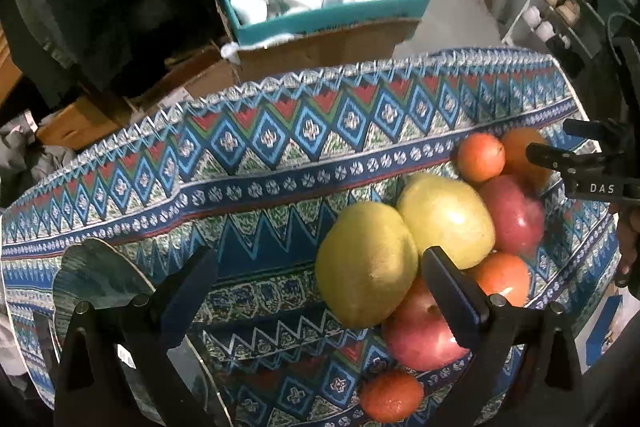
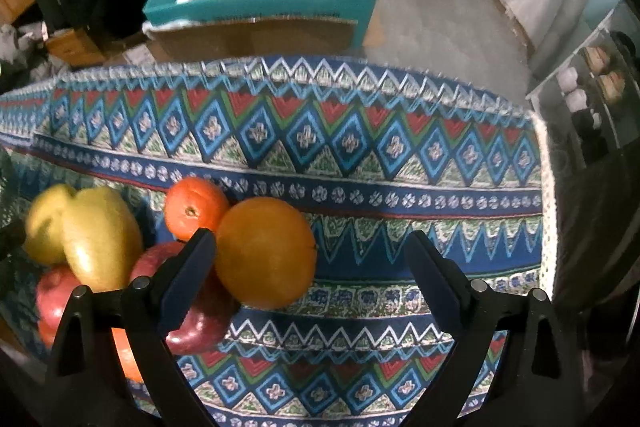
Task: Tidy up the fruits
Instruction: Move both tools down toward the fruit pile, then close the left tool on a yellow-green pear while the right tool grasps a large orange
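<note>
A pile of fruit sits on a bench (image 2: 400,163) covered with a patterned blue, red and green cloth (image 1: 280,163). Taking the large orange (image 2: 266,253) as landmark: a small tangerine (image 2: 196,207) touches its far left side, a red apple (image 2: 196,323) lies just below it, and two yellow pears (image 2: 100,235) lie further left. The right gripper (image 2: 312,283) hangs over the orange, jaws wide apart, holding nothing. The left gripper (image 1: 320,303) hangs with jaws apart and empty above a pear (image 1: 366,267), left of the orange.
</note>
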A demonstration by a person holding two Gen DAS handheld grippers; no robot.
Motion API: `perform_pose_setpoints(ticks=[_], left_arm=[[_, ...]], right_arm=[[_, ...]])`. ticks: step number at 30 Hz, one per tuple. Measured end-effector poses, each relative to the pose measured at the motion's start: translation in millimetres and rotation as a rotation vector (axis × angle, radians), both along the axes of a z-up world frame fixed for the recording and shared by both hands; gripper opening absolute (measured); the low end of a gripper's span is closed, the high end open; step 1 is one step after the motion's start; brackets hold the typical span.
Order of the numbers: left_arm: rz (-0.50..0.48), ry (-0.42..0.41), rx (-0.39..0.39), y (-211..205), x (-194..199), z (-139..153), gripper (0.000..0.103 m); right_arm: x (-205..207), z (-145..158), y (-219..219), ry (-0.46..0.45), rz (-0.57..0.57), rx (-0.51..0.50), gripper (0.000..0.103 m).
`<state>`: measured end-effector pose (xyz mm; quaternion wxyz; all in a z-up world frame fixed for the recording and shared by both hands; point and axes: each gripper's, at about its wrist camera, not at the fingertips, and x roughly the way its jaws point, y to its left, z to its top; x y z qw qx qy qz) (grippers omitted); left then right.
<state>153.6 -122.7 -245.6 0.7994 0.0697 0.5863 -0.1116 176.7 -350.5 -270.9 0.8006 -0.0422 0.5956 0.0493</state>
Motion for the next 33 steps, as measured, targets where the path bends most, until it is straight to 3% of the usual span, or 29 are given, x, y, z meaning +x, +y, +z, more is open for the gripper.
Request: perform_pose_setpoints(ticks=[7,20,23,25,26,27,33], left_arm=[[-0.017,0.039,0.007,-5.8,4.1,-17.0,0.103],[-0.025,0.111,-0.053,-10.0,12.8,-44.3,0.102],[-0.023,0.156,-0.109,-9.0,15.8,-53.6,0.09],[-0.032,0.139,-0.105,-12.4,14.3,-52.9,0.083],[-0.048,0.148,-0.116,-15.3,13.6,-53.7,0.071],[-0.058,0.151,-0.114,-18.4,12.8,-54.2,0.068],[-0.054,0.119,-0.083,-24.8,10.2,-53.2,0.068]], right_arm=[[9.2,-14.2,2.8,0.041,0.011,0.049,0.088],[25.0,-44.8,7.3,0.135,-0.022,0.088,0.075],[24.6,-50.0,6.0,0.164,-0.032,0.096,0.063],[23.3,-51.4,5.6,0.161,-0.038,0.096,0.062],[24.0,-51.4,5.5,0.16,-0.035,0.093,0.062],[23.4,-52.1,5.2,0.156,-0.035,0.09,0.062],[18.4,-48.2,5.1,0.112,-0.024,0.07,0.061]])
